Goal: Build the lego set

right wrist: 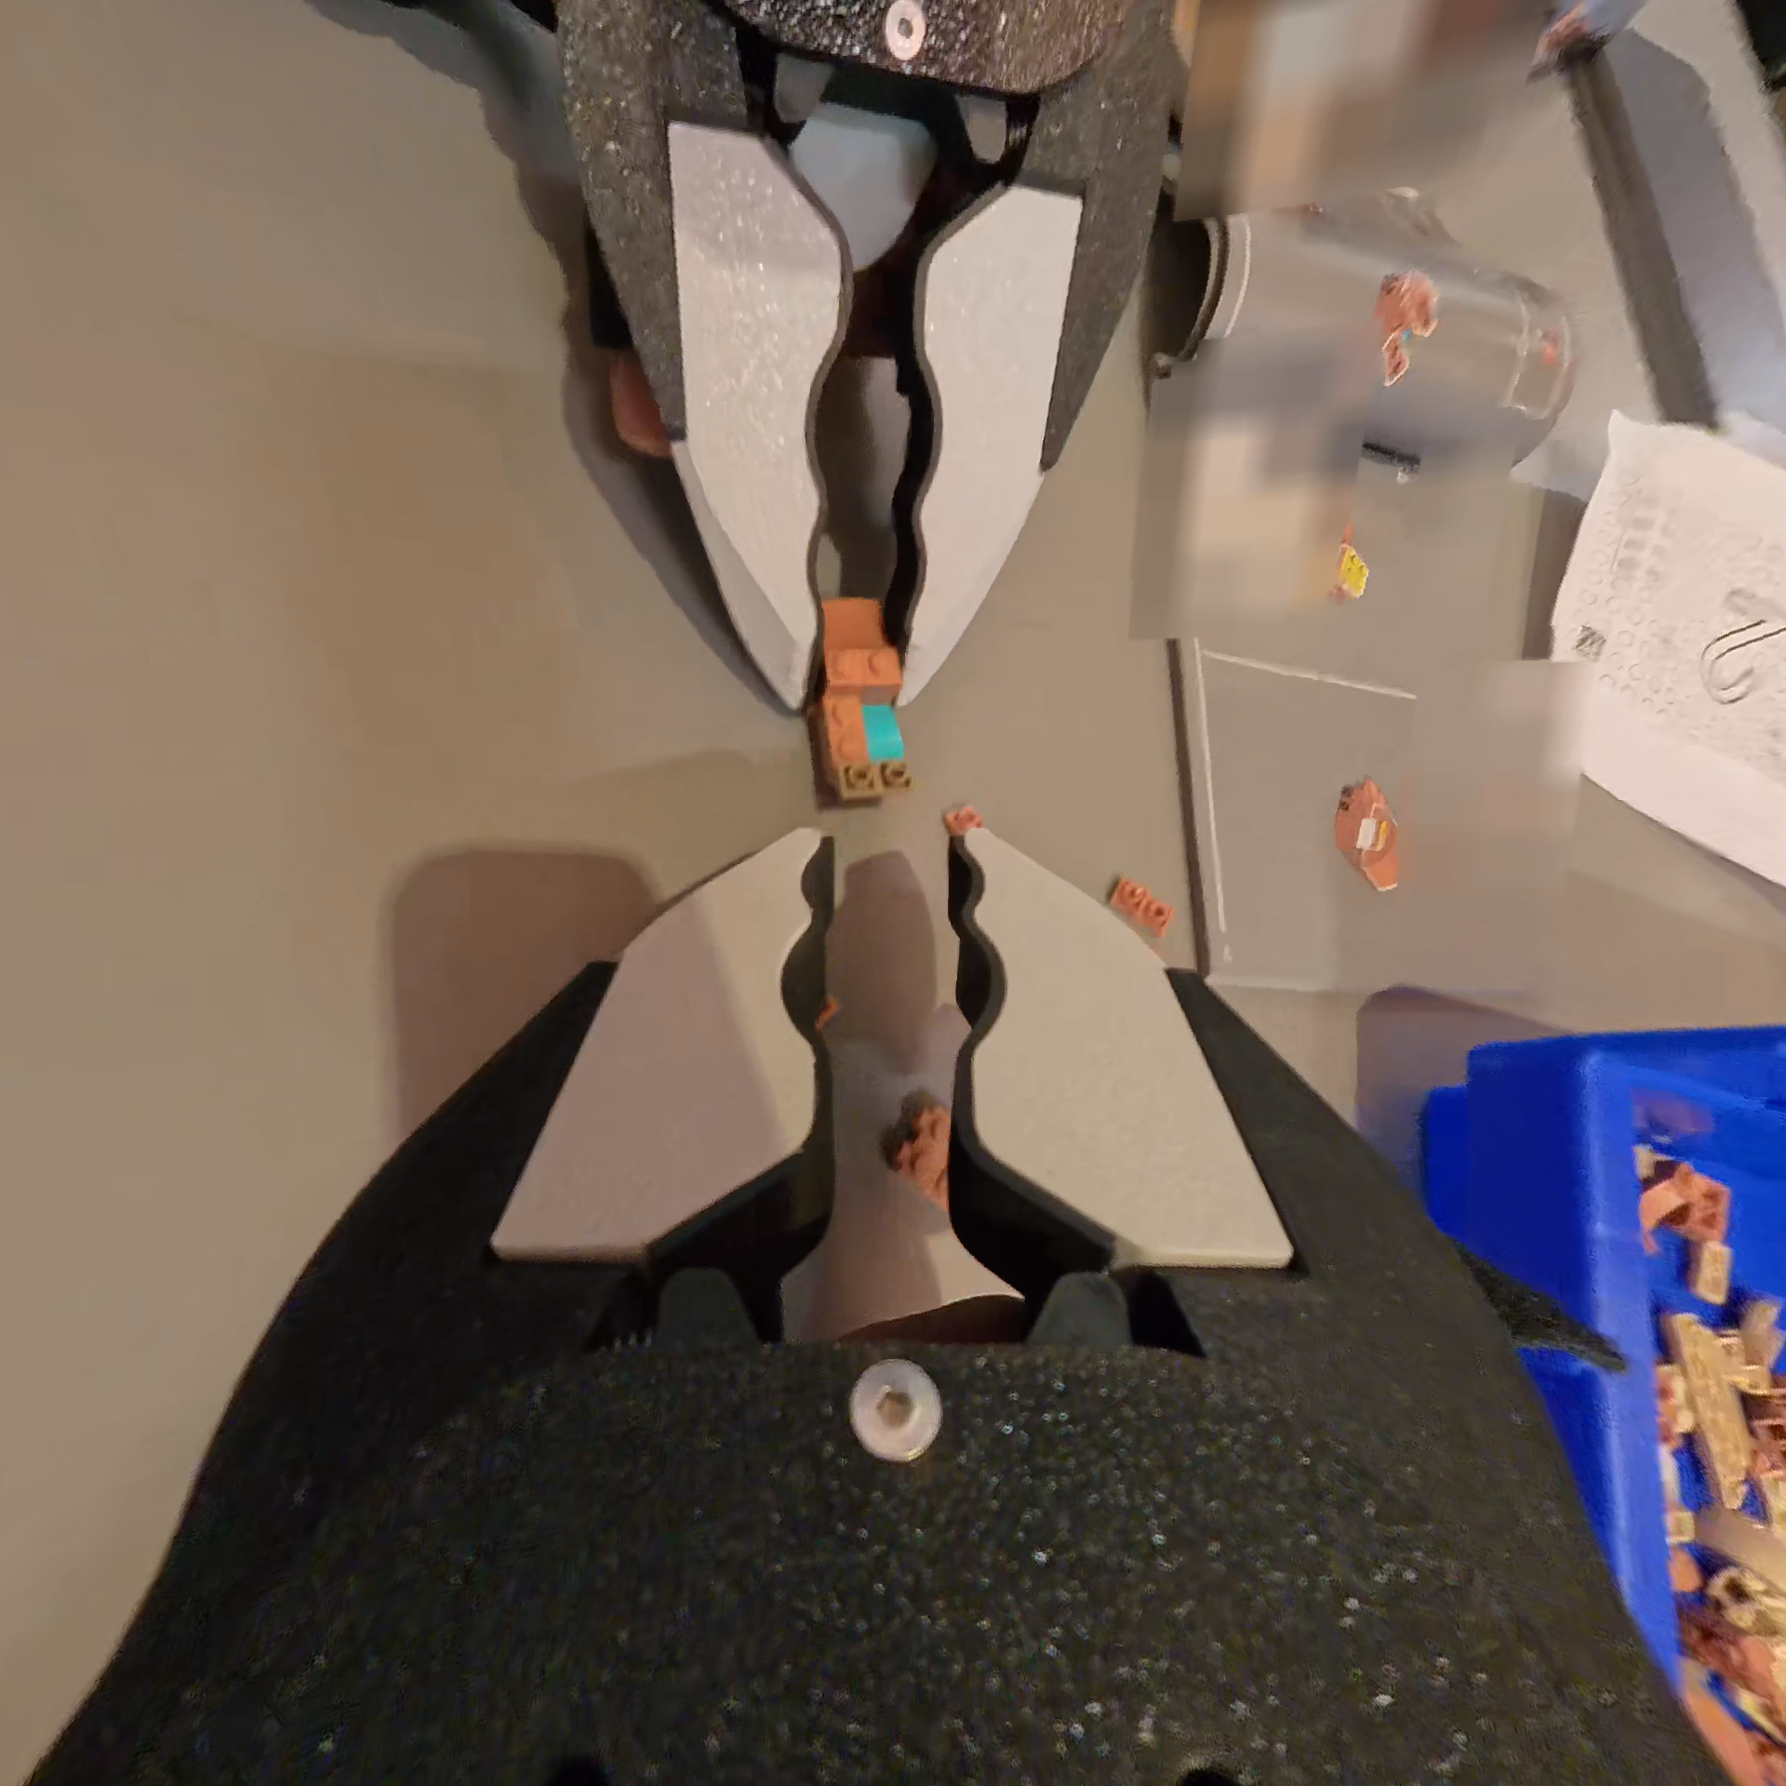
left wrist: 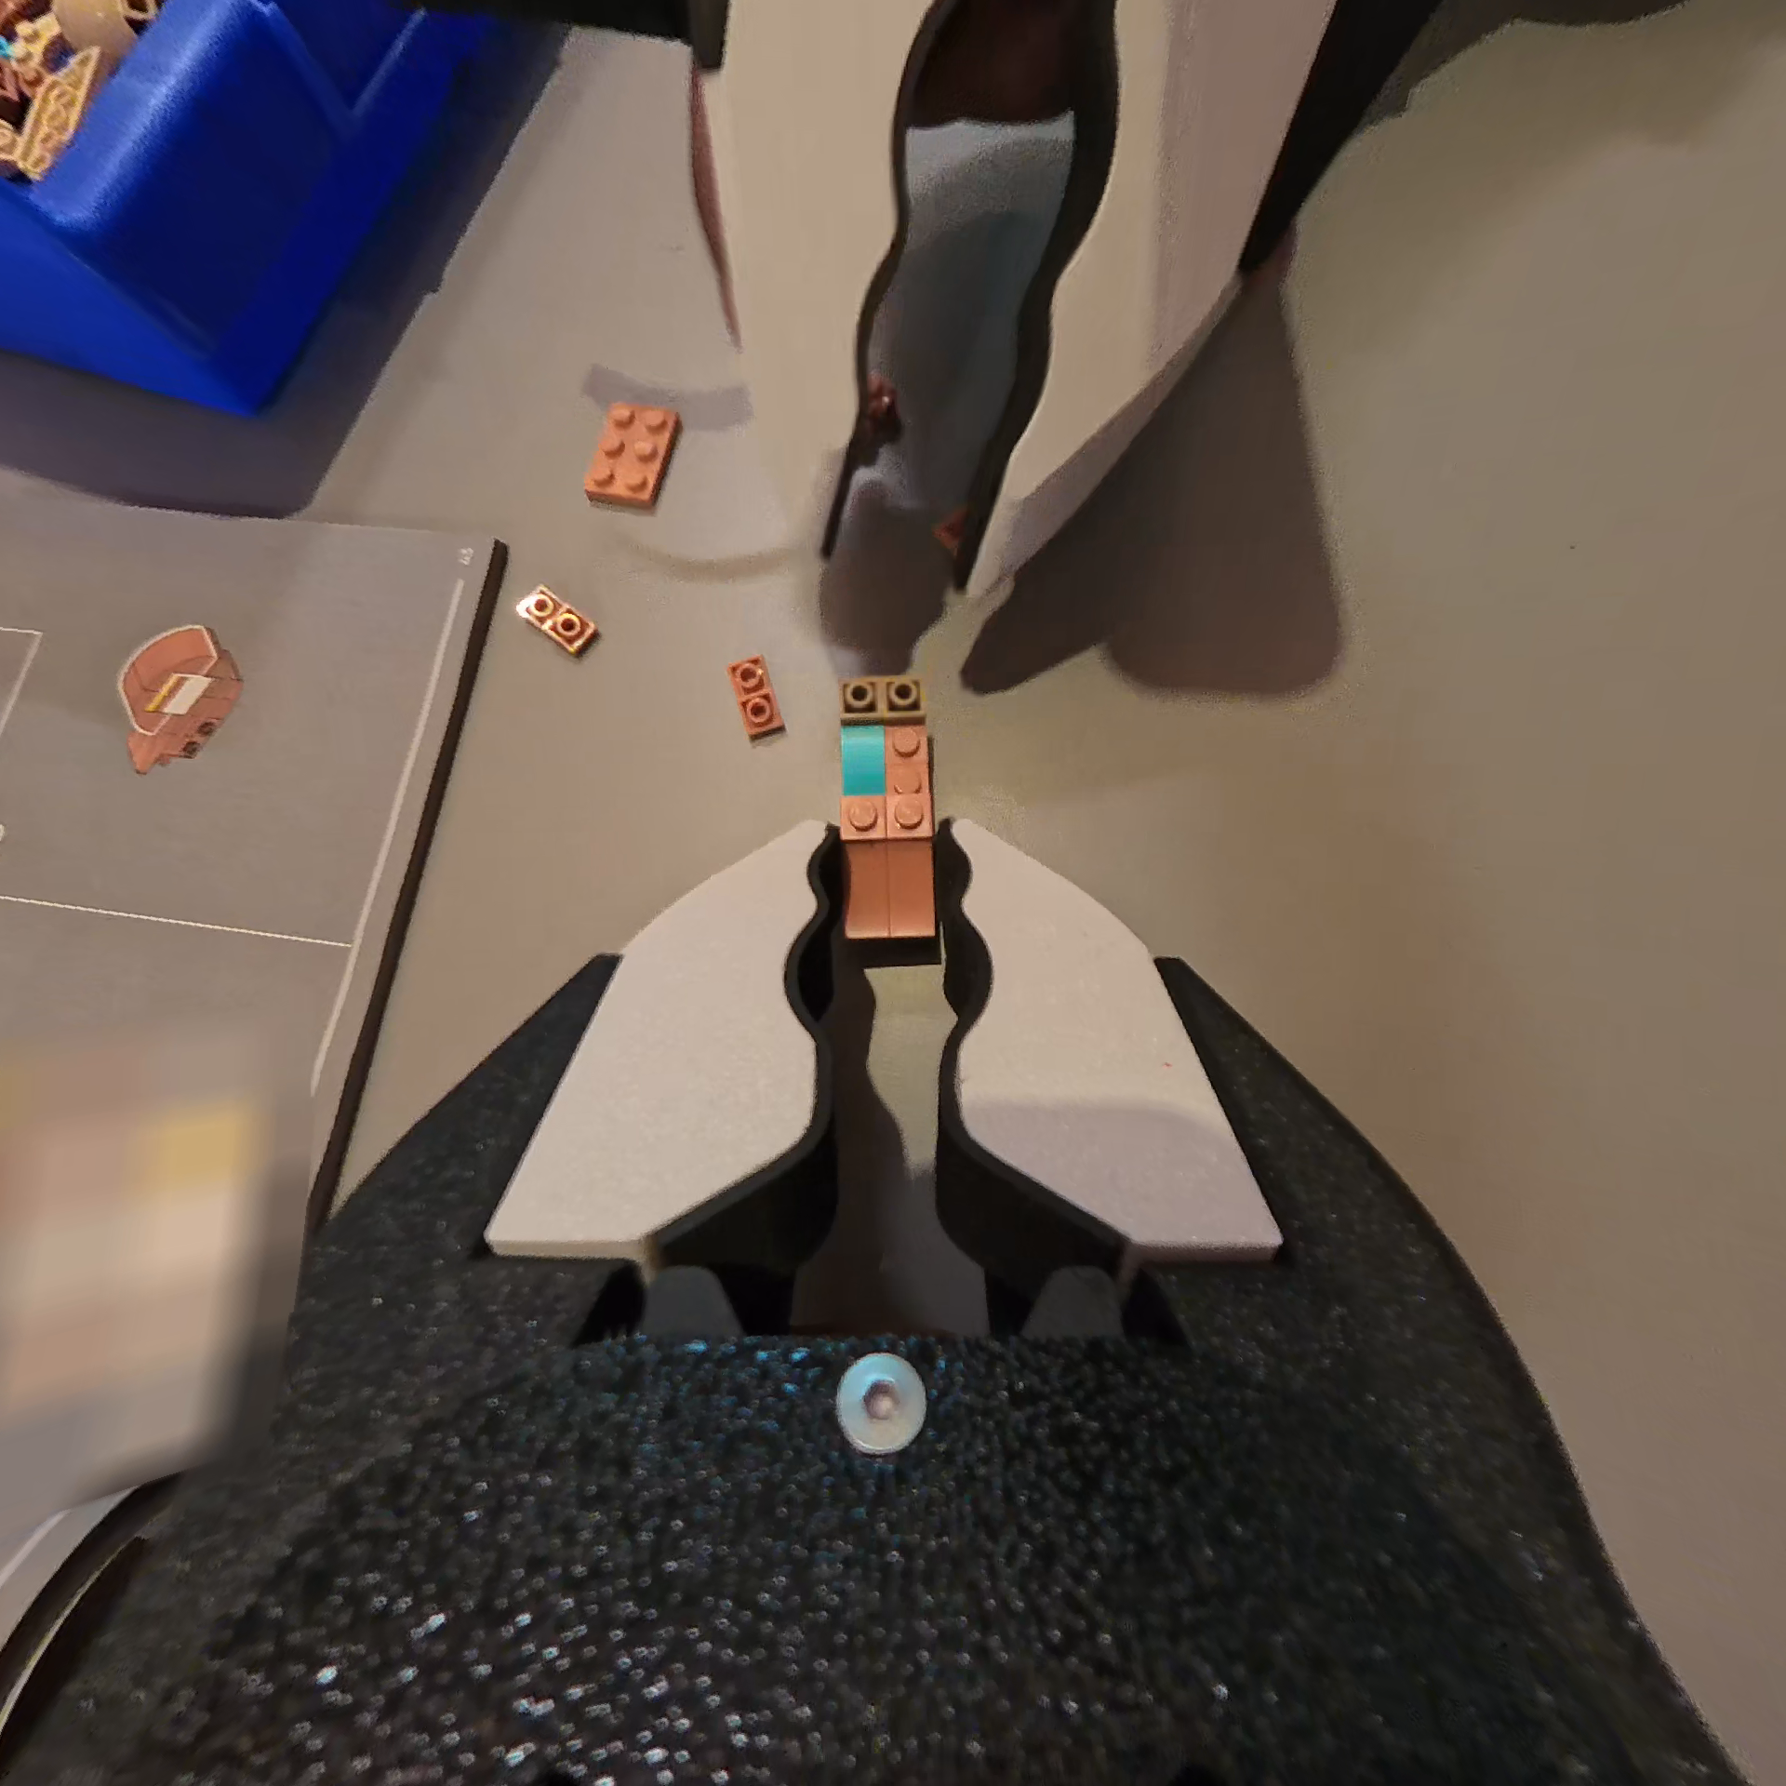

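My left gripper (left wrist: 889, 831) is shut on a small brick assembly (left wrist: 889, 889) of brown bricks with a teal tile (left wrist: 860, 759) and an olive plate (left wrist: 881, 698) at its far end. The pads press on its brown near end, and the rest sticks out ahead, low over the grey table (left wrist: 1353, 870). The right wrist view shows the same grip (right wrist: 855, 691) on the assembly (right wrist: 855, 667). My right gripper (right wrist: 889, 841) is open with nothing between its fingertips, just short of the olive end. It faces the left gripper, and it also shows in the left wrist view (left wrist: 899, 565). A blurred brown piece (right wrist: 918, 1150) shows in the gap farther back.
A brown 2x3 plate (left wrist: 633, 454) and two small 1x2 plates (left wrist: 558, 619) (left wrist: 756, 698) lie loose on the table. An open instruction booklet (left wrist: 242, 773) lies to the left. A blue bin (left wrist: 193, 222) with several pieces stands beyond it. A clear container (right wrist: 1382, 319) and a paper sheet (right wrist: 1691, 628) lie farther off. My right fingertips sit around 5 cm from my left ones.
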### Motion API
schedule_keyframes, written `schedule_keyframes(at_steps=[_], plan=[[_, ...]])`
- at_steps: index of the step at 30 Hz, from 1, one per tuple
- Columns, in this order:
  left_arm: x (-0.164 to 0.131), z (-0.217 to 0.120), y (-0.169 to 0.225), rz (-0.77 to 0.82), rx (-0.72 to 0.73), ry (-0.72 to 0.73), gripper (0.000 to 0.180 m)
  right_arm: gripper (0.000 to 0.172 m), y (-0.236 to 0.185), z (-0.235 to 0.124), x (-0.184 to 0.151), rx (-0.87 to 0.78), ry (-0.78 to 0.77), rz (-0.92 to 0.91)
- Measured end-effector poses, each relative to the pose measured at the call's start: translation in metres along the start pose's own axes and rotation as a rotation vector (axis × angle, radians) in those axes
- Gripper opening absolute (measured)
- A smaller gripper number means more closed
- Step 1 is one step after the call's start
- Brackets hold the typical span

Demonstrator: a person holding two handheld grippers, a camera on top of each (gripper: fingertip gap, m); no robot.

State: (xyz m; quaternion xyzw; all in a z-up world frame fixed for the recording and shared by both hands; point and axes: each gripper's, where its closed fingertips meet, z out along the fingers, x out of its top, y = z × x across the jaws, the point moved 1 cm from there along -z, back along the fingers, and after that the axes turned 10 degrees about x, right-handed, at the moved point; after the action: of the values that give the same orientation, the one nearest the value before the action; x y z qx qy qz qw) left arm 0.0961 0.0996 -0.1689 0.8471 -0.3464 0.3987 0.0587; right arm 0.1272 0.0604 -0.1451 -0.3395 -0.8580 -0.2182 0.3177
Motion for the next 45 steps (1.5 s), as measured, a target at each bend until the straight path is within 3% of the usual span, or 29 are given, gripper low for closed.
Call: schedule_keyframes(at_steps=[10, 15, 19, 23, 26, 30, 33, 35, 41, 45], plan=[[-0.003, 0.000, -0.001, -0.039, -0.019, -0.011, 0.027, 0.023, -0.008, -0.008, -0.020, 0.063, -0.017, 0.044], [0.014, -0.014, -0.014, -0.103, 0.028, 0.094, 0.033, 0.023, -0.003, -0.010, -0.012, 0.002, 0.041, 0.056], [0.032, -0.034, -0.019, -0.328, 0.112, 0.199, 0.031, 0.020, 0.014, -0.024, -0.002, -0.146, 0.130, 0.160], [0.033, -0.044, 0.004, -0.539, 0.294, 0.289, 0.023, 0.016, 0.033, -0.029, 0.002, -0.220, 0.182, 0.252], [0.033, -0.052, 0.013, -0.533, 0.411, 0.308, 0.014, 0.015, 0.027, -0.026, 0.009, -0.200, 0.186, 0.285], [0.023, -0.081, -0.032, -0.502, 0.514, 0.245, 0.004, 0.000, -0.003, -0.027, 0.031, -0.282, 0.274, 0.351], [0.008, -0.084, -0.061, -0.506, 0.538, 0.170, 0.000, 0.000, -0.015, -0.026, 0.045, -0.352, 0.316, 0.349], [0.007, -0.075, -0.053, -0.527, 0.498, 0.170, 0.000, 0.000, -0.008, -0.027, 0.048, -0.378, 0.306, 0.351], [0.017, -0.042, 0.023, -0.487, 0.369, 0.180, 0.000, 0.000, 0.017, -0.031, 0.034, -0.326, 0.273, 0.425], [0.001, -0.071, -0.017, -0.520, 0.485, 0.178, 0.000, 0.000, -0.019, -0.014, 0.043, -0.229, 0.301, 0.433]])
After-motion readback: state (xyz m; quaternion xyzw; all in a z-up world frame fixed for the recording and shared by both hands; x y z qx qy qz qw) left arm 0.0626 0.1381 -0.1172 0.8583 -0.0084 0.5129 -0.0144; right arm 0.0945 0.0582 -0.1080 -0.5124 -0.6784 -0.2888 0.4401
